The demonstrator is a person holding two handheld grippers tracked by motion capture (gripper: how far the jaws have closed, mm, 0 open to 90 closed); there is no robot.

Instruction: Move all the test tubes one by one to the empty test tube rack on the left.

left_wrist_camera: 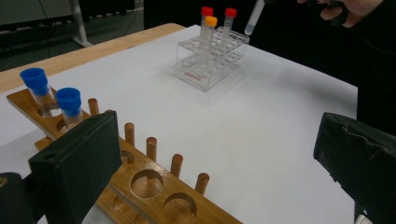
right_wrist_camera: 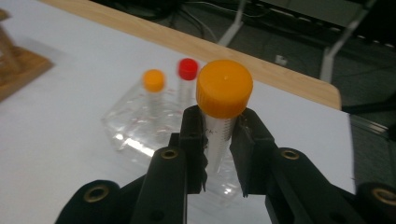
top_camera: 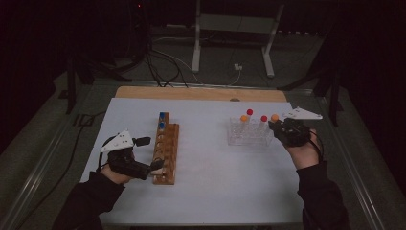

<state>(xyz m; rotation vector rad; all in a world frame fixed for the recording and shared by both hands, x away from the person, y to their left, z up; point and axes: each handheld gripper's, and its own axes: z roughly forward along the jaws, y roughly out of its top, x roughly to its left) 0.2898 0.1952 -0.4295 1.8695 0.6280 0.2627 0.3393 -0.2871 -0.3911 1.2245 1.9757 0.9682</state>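
Orange-capped tube (right_wrist_camera: 219, 116) is clamped just below its cap by the right gripper (right_wrist_camera: 217, 140), jaws closed on its clear body, held above the clear plastic rack (top_camera: 249, 136). That rack carries two red-capped tubes (top_camera: 249, 112) and another orange-capped one. The left gripper (top_camera: 155, 164) rests with jaws wide apart, nothing gripped, at the wooden rack (top_camera: 166, 148) holding two blue-capped tubes (left_wrist_camera: 69, 101).

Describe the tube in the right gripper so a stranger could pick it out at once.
Find the clear plastic rack on the table's right side. Just beside it, the right gripper holds an orange-capped tube lifted clear. The rack's other tubes stand in their slots; this one hangs in black jaws.
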